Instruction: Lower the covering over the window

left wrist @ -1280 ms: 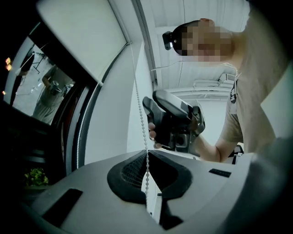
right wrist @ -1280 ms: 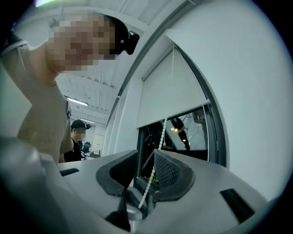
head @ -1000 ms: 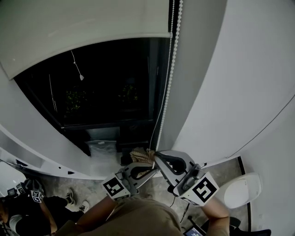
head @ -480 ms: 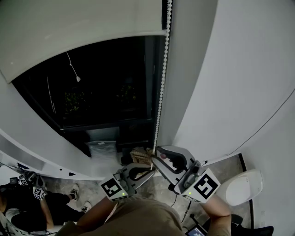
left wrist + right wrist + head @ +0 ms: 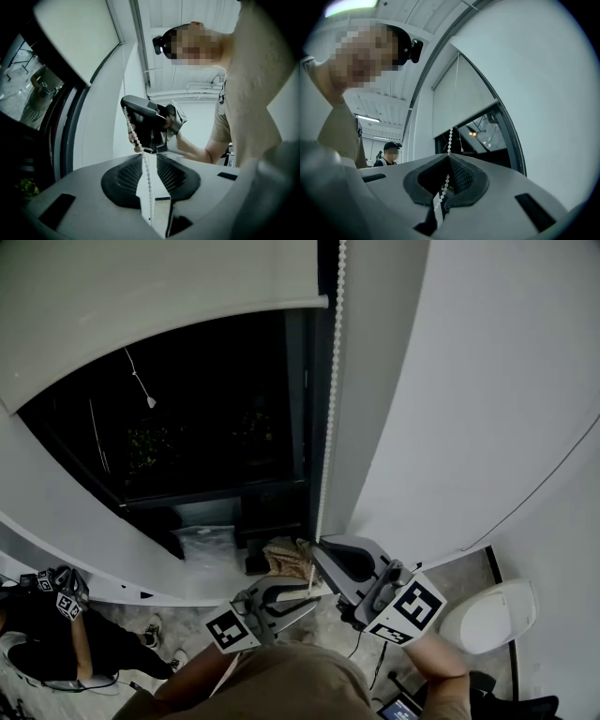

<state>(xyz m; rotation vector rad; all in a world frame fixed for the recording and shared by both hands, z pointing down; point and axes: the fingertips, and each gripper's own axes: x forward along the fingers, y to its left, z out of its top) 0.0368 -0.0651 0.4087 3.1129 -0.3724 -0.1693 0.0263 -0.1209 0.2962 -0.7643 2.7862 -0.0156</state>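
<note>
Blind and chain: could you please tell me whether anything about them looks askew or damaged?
Nothing stands out: the blind hangs partway down, its bottom edge even, and the chain runs unbroken beside it.

The bead chain [image 5: 330, 381] leaves the head view's top edge, upper end unseen.

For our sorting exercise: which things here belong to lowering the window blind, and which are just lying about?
Job: roller blind; bead chain; window; right gripper, just closed on the chain; left gripper, jaws just opening, chain loose between them.
Lying about: plastic bag; brown woven item; white round object.
</note>
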